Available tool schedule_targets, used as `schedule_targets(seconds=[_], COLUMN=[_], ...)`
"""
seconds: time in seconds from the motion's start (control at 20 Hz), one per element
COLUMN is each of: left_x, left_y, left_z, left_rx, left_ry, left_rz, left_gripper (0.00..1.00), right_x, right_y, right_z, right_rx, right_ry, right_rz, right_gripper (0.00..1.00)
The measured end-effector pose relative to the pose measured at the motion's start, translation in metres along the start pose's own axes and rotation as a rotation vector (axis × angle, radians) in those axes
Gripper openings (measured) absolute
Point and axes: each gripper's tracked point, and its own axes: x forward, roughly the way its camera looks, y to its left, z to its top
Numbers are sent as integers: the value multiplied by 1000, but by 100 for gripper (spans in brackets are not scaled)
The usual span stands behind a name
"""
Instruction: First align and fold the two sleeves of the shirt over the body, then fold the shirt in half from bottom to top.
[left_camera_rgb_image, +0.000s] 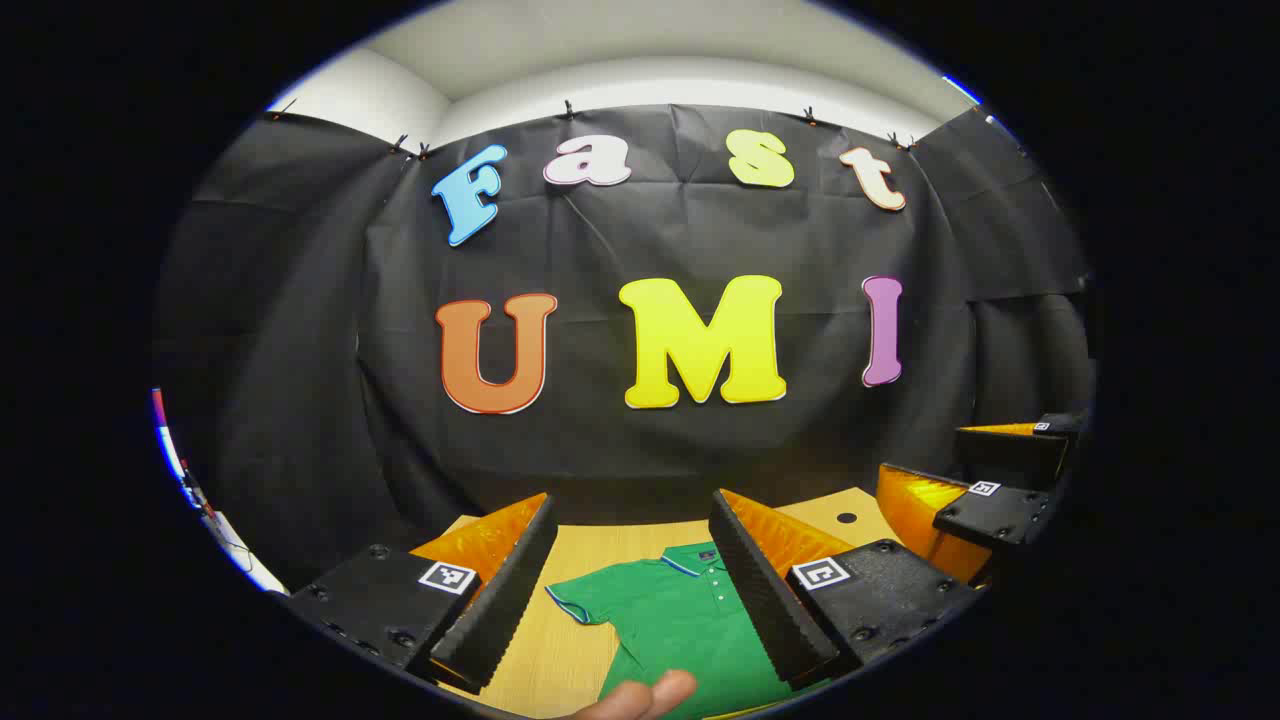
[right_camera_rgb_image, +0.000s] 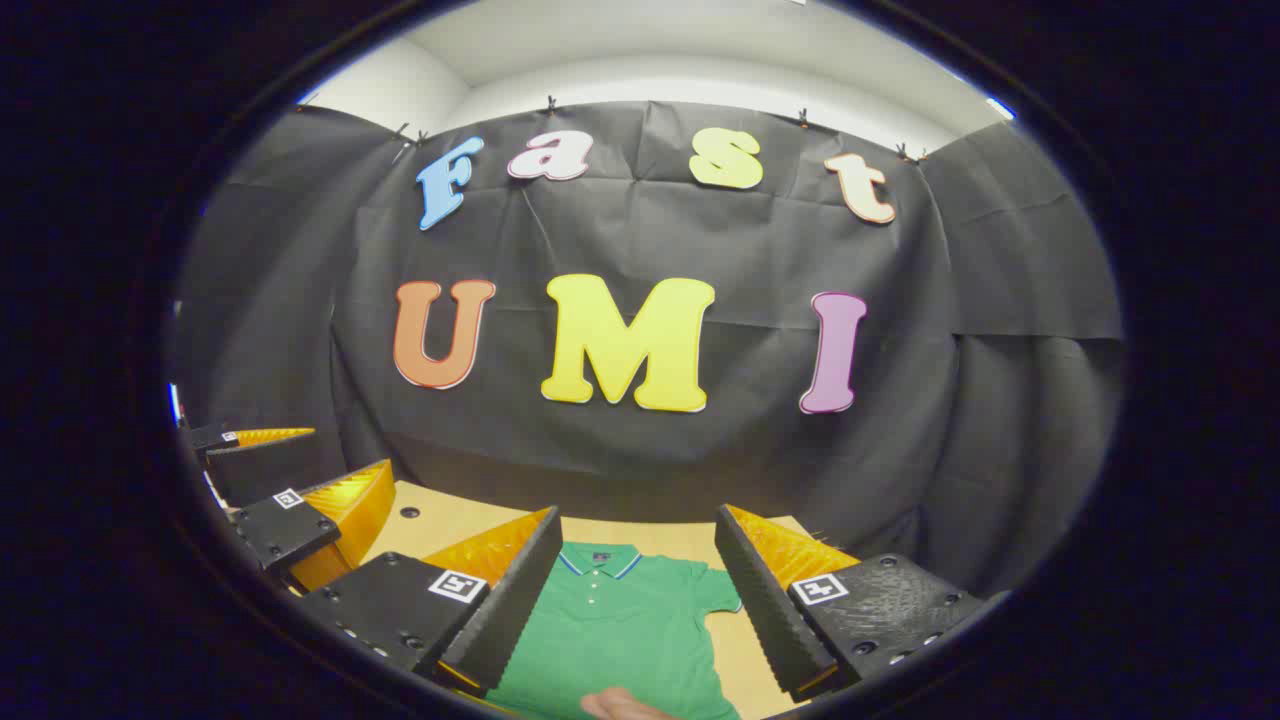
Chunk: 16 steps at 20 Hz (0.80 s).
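Left gripper view: shirt (left_camera_rgb_image: 680, 620) partly behind fingers (left_camera_rgb_image: 765, 590).

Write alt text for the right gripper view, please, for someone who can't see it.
A green polo shirt lies flat on a wooden table, seen between the right gripper's two open fingers. The left gripper shows at the left edge.

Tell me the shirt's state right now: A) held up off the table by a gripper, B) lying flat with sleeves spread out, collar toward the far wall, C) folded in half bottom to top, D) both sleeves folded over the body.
B: the green polo shirt lies flat on the wooden table, its sleeves out to each side, collar toward the wall, with both open grippers above it.
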Motion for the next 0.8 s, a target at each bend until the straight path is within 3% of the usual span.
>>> schedule_targets(seconds=[0.25, 0.65, 0.8], left_x=[5, 25, 37], left_y=[-1, -15, -35], left_z=[-13, -17, -18], left_rx=[-41, -14, -5], left_ry=[38, 47, 43], left_rz=[-11, 38, 40], left_gripper=[99, 99, 99], right_x=[7, 48, 60], right_y=[5, -23, -50], right_z=[-15, -17, -27], right_rx=[0, -59, -53], right_ry=[60, 72, 88], right_rz=[22, 58, 56], right_gripper=[96, 95, 96])
